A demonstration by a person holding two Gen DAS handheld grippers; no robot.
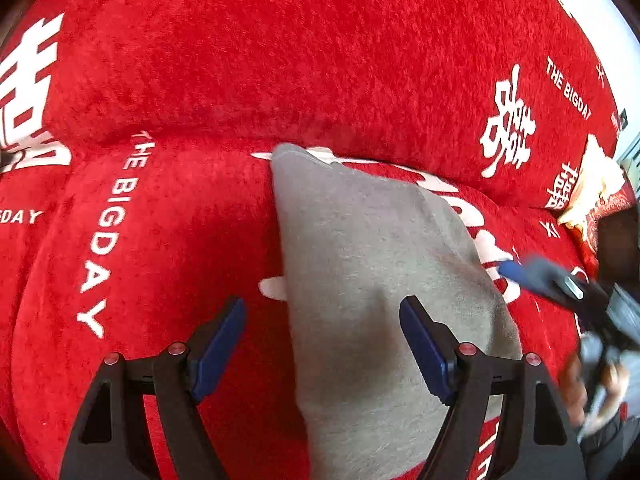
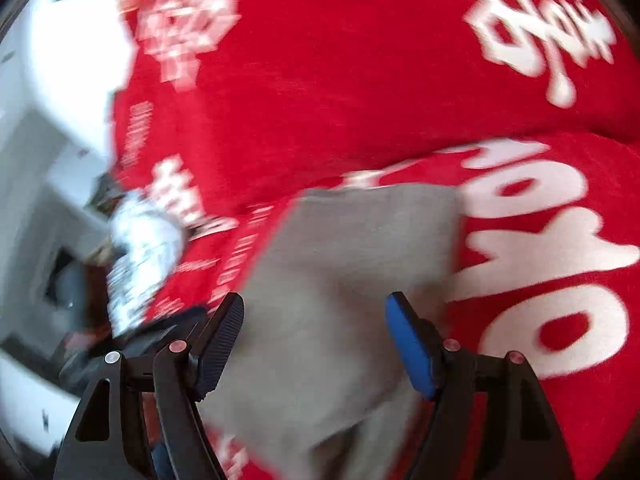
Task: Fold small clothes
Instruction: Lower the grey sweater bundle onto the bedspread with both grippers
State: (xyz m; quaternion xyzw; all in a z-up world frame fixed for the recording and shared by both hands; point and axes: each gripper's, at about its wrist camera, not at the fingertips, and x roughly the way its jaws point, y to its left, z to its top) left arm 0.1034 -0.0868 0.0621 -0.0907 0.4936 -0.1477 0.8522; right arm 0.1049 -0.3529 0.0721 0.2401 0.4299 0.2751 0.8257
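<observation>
The left gripper hangs wide open and empty above a grey cloth, its 2 fingers astride the cloth's near part. The right gripper is likewise spread wide, gripping nothing, over the same cloth, which lies flat on a red sofa cover printed with white lettering. The cloth's near edge runs out of frame. Right-wrist view is smeared by motion; a pale patterned object at left cannot be identified.

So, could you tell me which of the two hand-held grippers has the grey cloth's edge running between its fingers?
The left hand-held gripper: the folded grey cloth ends between its fingers.
</observation>
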